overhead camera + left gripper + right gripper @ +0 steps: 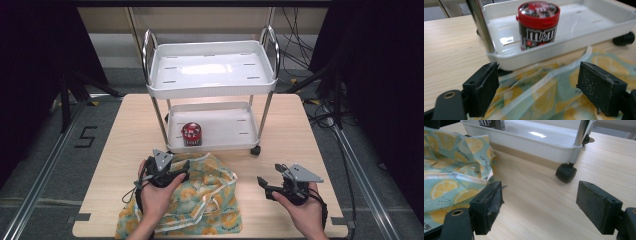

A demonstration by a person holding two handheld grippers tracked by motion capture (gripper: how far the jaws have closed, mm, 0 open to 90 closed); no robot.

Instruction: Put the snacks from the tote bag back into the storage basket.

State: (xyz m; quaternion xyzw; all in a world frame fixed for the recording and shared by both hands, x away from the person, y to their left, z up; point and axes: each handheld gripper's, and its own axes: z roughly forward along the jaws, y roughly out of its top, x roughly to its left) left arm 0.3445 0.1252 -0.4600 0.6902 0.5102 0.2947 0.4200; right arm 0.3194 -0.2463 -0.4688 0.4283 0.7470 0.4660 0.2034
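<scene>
Pale wood tabletop [125,125] carries a small white two-tier cart [212,70] at its far middle and a lemon-print fabric bag [210,200] at the near edge. Over that bag's upper edge hovers the left gripper [175,172], jaws spread wide with nothing between them; its own view shows the bag's mouth [544,82] lying directly beneath the jaws. Just beyond, a red-lidded M&M's canister [538,25] stands upright on the cart's lower tray [599,22], near its front left post [480,25]. The right gripper [267,182] rests off the bag's right side above bare wood, jaws likewise apart and empty, with a black caster [566,173] ahead of it.

The step in hand looks like taking hold of the bag. To do it well, the left jaws should drop onto the pale trimmed hem rather than the flat middle, pinching a single layer so the mouth can open. The right gripper could then catch the opposite rim, keeping clear of the tray.
</scene>
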